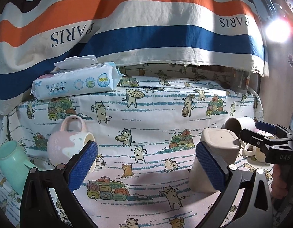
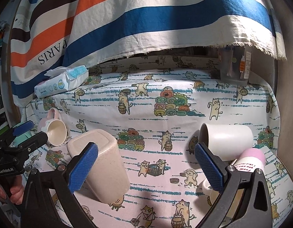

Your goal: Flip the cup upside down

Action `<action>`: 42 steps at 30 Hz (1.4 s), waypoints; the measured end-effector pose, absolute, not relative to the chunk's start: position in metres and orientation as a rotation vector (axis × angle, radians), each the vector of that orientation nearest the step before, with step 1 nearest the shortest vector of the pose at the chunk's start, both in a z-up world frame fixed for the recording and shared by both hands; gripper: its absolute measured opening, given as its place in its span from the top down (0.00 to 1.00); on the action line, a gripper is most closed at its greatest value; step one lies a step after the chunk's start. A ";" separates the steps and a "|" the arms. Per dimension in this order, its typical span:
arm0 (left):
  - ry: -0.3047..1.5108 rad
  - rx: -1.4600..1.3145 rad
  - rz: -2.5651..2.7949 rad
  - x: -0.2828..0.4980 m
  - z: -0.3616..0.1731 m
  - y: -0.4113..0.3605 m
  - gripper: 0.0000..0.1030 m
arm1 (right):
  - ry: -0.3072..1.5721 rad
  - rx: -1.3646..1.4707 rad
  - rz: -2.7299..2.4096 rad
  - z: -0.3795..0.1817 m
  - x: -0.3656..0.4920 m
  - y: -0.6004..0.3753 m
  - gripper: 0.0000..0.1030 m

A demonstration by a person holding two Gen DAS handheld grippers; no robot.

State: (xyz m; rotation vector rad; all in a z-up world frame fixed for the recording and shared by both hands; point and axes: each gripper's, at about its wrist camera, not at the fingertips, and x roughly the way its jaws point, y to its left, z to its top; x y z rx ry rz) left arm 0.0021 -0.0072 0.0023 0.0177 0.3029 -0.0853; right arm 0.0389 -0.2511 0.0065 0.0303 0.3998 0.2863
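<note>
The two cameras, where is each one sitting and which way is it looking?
Left wrist view: sits on the left gripper, looking forward over the cat tablecloth; its blue pads show, open, and the right gripper pokes in.
Right wrist view: sits on the right gripper, facing the same way; its open pads and the person's hand show.
Both see the beige cup, upside down, and the baby wipes.

beige cup: lower side hidden behind blue pad | pink cup: print partly hidden, unreadable | white mug: partly behind gripper | teal cup: base cut off by frame edge, fingers | jar: labels too small to read, top under striped cloth
</note>
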 end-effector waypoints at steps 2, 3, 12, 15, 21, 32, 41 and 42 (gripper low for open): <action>0.301 0.018 -0.078 0.002 0.003 -0.007 0.01 | 0.394 0.023 0.286 0.007 0.038 -0.250 0.01; 0.298 0.019 -0.077 0.002 0.003 -0.007 0.00 | 0.389 0.018 0.286 0.007 0.037 -0.249 0.01; 0.298 0.018 -0.070 0.002 0.004 -0.007 0.00 | 0.327 -0.051 0.299 0.011 0.023 -0.238 0.01; 0.299 0.018 -0.067 0.002 0.004 -0.007 0.01 | 0.314 -0.058 0.298 0.011 0.020 -0.236 0.01; 0.300 0.019 -0.061 0.003 0.004 -0.006 0.00 | 0.316 -0.056 0.295 0.012 0.020 -0.237 0.01; 0.303 0.019 -0.059 0.004 0.004 -0.005 0.00 | 0.317 -0.056 0.295 0.012 0.021 -0.237 0.01; 0.306 0.021 -0.060 0.004 0.003 -0.006 0.00 | 0.317 -0.057 0.296 0.012 0.021 -0.236 0.01; 0.307 0.020 -0.059 0.004 0.003 -0.005 0.00 | 0.317 -0.057 0.295 0.012 0.021 -0.236 0.01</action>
